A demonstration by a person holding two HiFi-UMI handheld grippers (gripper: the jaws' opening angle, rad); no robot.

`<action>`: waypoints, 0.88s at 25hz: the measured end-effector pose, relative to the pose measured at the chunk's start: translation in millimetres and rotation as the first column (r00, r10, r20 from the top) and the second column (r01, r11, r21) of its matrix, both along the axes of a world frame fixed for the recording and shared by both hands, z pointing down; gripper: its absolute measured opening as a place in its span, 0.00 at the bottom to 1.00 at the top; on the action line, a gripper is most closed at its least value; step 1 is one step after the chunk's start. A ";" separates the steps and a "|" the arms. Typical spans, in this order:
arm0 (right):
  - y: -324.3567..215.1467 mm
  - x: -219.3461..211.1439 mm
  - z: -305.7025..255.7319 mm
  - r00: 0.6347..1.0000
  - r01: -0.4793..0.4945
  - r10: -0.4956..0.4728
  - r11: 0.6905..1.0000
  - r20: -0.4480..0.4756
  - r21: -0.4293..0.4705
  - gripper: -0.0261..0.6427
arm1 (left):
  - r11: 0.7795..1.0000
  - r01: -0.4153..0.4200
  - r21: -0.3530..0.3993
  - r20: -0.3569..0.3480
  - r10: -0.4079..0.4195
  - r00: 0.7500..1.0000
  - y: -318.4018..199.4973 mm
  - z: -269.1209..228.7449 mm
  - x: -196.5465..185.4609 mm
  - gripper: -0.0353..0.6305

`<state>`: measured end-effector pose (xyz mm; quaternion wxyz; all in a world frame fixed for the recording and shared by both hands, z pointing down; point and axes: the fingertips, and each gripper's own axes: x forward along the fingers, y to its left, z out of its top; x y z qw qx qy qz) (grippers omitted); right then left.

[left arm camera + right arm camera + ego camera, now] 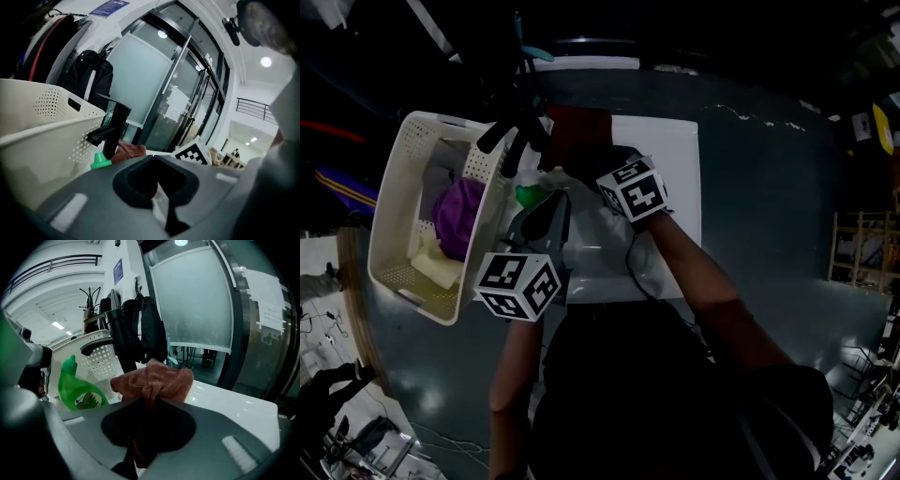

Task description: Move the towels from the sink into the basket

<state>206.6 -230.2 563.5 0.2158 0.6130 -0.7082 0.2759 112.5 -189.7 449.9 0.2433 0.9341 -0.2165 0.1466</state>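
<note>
Where the right gripper [147, 404] reaches: fingers pinch the rust towel [154, 378], bunched over the white sink [675, 150].
Left gripper [154, 178]: fingers pressed together, empty.
Basket [394, 187]: just beside the sink's left edge, purple towel [459, 216] inside.
Desk [769, 187]: dark grey, open room rightward.
</note>
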 end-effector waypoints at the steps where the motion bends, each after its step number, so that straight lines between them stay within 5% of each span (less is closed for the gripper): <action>1: 1.1 -0.7 -0.9 1.000 0.002 -0.002 1.000 0.005 -0.002 0.12 | 1.000 0.001 0.000 0.001 -0.001 1.000 -0.3 0.2 -1.0 0.06; 22: 17.2 0.2 -75.1 0.997 -0.082 0.082 0.987 0.007 0.139 0.11 | 0.998 -0.009 0.061 -0.016 0.010 1.000 5.1 -20.6 -27.5 0.06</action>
